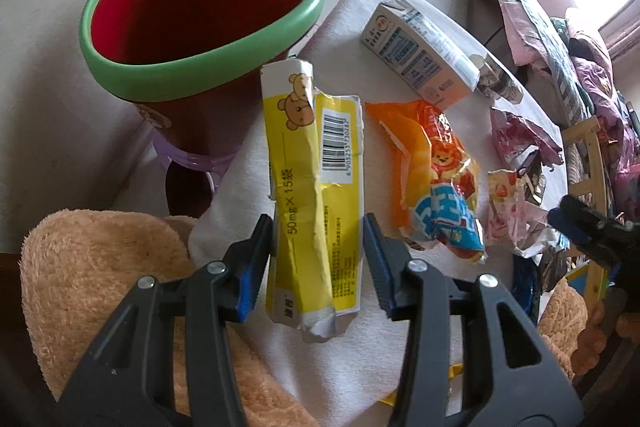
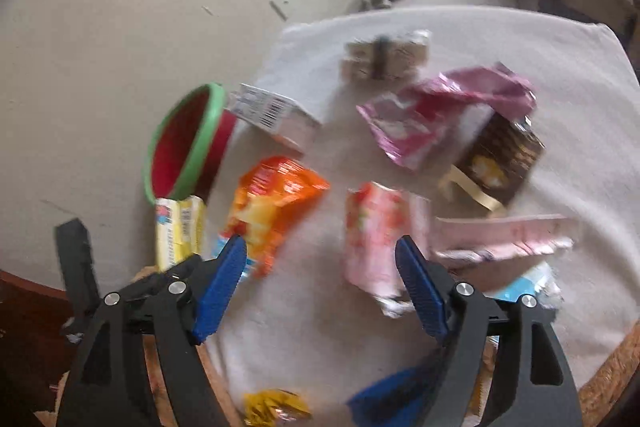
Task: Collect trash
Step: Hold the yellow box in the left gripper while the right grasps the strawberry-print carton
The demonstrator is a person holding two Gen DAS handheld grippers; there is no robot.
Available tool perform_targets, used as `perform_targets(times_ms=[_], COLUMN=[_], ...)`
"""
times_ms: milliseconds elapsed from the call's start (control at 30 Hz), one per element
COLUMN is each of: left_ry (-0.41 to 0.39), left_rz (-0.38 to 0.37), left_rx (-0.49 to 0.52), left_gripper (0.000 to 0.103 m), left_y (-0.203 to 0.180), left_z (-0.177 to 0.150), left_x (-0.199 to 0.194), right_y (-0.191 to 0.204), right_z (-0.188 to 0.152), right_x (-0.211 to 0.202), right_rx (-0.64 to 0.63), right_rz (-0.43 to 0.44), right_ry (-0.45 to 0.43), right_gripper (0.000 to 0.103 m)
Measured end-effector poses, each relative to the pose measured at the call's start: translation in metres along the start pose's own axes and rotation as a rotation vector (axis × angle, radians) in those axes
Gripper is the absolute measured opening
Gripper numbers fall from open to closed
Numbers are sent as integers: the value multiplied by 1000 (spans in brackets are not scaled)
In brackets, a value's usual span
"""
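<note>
My left gripper (image 1: 318, 247) is shut on a flattened yellow box (image 1: 312, 179) with a bear print and a barcode, its pads against the box's two long edges. The box's far end reaches the red bin with a green rim (image 1: 208, 71). In the right wrist view the same yellow box (image 2: 180, 227) sits beside the bin (image 2: 208, 131). My right gripper (image 2: 320, 275) is open over the white cloth (image 2: 304, 327) with nothing between its fingers. A pink strawberry wrapper (image 2: 376, 239) lies just inside its right finger and an orange snack bag (image 2: 276, 199) lies by its left finger.
Also on the cloth are a white milk carton (image 1: 420, 55), a magenta wrapper (image 2: 432, 115), a brown box (image 2: 500, 163), a flat pink packet (image 2: 504, 235), a small yellow wrapper (image 2: 276, 411) and a blue wrapper (image 2: 384, 399). A tan plush (image 1: 100, 267) lies below the bin.
</note>
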State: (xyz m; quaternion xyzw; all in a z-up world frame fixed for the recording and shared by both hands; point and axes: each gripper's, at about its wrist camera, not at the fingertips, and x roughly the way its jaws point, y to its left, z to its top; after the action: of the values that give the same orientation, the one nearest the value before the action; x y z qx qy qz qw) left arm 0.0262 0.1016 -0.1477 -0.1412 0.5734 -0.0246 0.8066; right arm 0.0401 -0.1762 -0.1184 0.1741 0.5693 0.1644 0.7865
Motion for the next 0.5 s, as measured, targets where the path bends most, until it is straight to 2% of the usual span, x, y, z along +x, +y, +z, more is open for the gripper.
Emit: perform_targets(times_ms=[133, 233, 300, 433, 500], left_ry=[-2, 4, 9, 7, 5], left_rz=[0, 2, -1, -6, -4], left_rx=[0, -5, 1, 16, 16], left_gripper=[44, 44, 44, 44, 44], left_y=[0, 1, -1, -6, -6], left_z=[-1, -1, -2, -2, -2], left_x=[-1, 1, 2, 1, 1], right_y=[5, 14, 15, 7, 10], right_z=[0, 4, 6, 4, 2], right_x=[0, 7, 21, 44, 46], right_rx=[-34, -98, -116, -106, -127], right_rz=[-45, -113, -148, -165, -165], right_ry=[-22, -24, 14, 68, 67], right_gripper=[74, 74, 74, 74, 60])
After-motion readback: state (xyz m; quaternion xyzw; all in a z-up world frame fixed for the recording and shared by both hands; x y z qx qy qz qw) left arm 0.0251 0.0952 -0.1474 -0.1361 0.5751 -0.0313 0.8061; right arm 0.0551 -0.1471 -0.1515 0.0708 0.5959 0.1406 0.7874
